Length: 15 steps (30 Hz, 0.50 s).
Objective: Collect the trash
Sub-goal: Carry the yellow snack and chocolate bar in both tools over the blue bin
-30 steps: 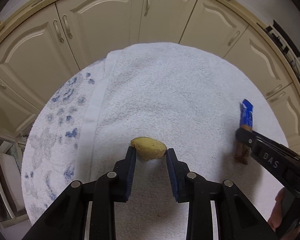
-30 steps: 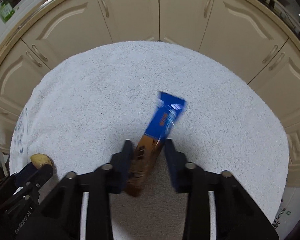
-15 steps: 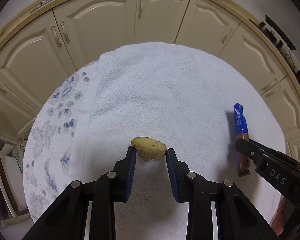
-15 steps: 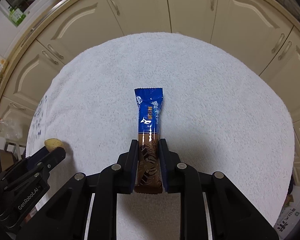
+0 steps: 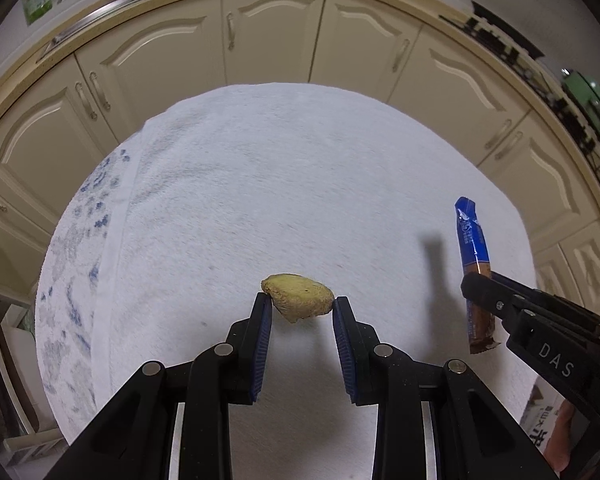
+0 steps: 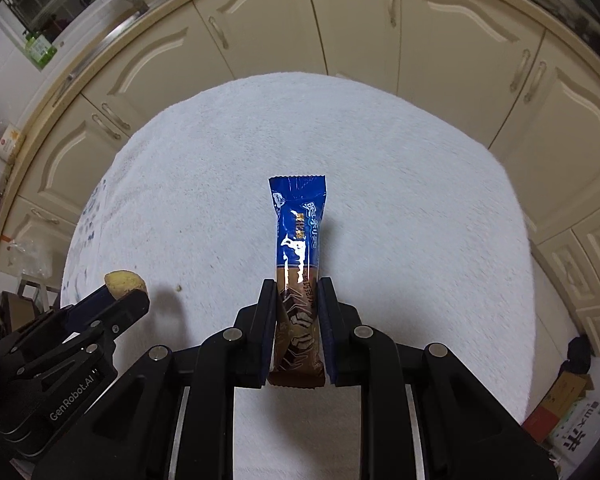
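Both pieces of trash are picked up and held above the towel-covered worktop [image 5: 300,184]: the left claw [image 5: 300,306] pinches a yellowish food scrap [image 5: 298,296], the right claw [image 6: 296,292] a blue-and-brown snack wrapper [image 6: 298,240]. Judging from this, carrying comes next, to a bin not in view, with both grips kept firm.

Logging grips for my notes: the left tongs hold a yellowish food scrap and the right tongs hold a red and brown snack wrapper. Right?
Not quite: the snack wrapper in the right tongs is blue and brown, not red, as the right wrist view shows. The left tongs do hold the yellowish food scrap.
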Each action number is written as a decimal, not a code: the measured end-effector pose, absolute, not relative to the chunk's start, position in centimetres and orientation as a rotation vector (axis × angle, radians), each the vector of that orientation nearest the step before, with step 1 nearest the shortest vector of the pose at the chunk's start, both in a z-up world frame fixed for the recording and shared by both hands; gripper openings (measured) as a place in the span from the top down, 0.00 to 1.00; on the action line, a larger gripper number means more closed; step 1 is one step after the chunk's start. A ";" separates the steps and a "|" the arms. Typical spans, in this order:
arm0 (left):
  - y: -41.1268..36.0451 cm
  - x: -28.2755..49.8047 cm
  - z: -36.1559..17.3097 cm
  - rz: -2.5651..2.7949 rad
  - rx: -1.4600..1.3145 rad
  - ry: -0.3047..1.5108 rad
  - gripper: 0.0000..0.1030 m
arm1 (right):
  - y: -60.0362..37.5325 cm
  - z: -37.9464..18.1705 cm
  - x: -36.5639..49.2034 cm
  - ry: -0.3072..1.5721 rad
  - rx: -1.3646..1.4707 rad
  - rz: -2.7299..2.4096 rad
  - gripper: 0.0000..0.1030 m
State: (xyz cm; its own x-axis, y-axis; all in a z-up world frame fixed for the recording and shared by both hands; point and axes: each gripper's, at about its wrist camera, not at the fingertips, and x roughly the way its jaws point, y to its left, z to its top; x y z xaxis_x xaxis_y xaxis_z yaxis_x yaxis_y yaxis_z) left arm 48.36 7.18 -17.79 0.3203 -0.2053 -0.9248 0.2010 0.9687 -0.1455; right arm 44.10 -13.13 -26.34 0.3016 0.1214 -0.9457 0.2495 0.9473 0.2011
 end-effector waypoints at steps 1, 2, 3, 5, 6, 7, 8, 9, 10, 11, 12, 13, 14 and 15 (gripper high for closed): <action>6.7 47.8 -17.5 -0.276 0.003 1.211 0.74 | -13.7 -26.1 43.3 1.262 0.348 -0.095 0.81; 6.0 47.1 -17.1 -0.288 0.013 1.206 0.74 | -14.0 -26.0 42.9 1.259 0.352 -0.099 0.81; 5.5 46.5 -16.9 -0.296 0.021 1.203 0.74 | -14.6 -25.7 42.1 1.251 0.360 -0.107 0.81; 4.4 45.5 -16.5 -0.315 0.037 1.197 0.74 | -15.5 -25.3 41.0 1.240 0.371 -0.119 0.81; 3.7 44.9 -16.2 -0.325 0.045 1.194 0.74 | -15.9 -25.1 40.4 1.234 0.375 -0.125 0.81; 3.0 44.3 -16.0 -0.336 0.054 1.190 0.74 | -16.5 -24.9 39.7 1.228 0.382 -0.134 0.81; 2.4 43.8 -15.9 -0.346 0.061 1.188 0.74 | -16.8 -24.7 39.2 1.223 0.388 -0.140 0.81; 1.6 43.2 -15.7 -0.359 0.070 1.185 0.74 | -17.3 -24.5 38.5 1.217 0.394 -0.148 0.81; 1.0 42.7 -15.6 -0.370 0.077 1.183 0.74 | -18.1 -24.3 37.6 1.210 0.401 -0.161 0.81; 0.3 42.2 -15.5 -0.383 0.085 1.182 0.74 | -18.5 -24.2 37.2 1.206 0.405 -0.168 0.81; -0.4 41.6 -15.5 -0.396 0.095 1.181 0.74 | -19.0 -24.1 36.6 1.201 0.412 -0.180 0.81; -1.2 41.1 -15.4 -0.408 0.103 1.181 0.74 | -19.8 -23.9 35.7 1.195 0.422 -0.193 0.81; -2.2 40.4 -15.3 -0.425 0.115 1.180 0.74 | -20.5 -23.8 35.0 1.191 0.430 -0.202 0.81; -3.0 40.0 -15.4 -0.436 0.124 1.179 0.74 | -21.2 -23.6 34.3 1.186 0.439 -0.213 0.81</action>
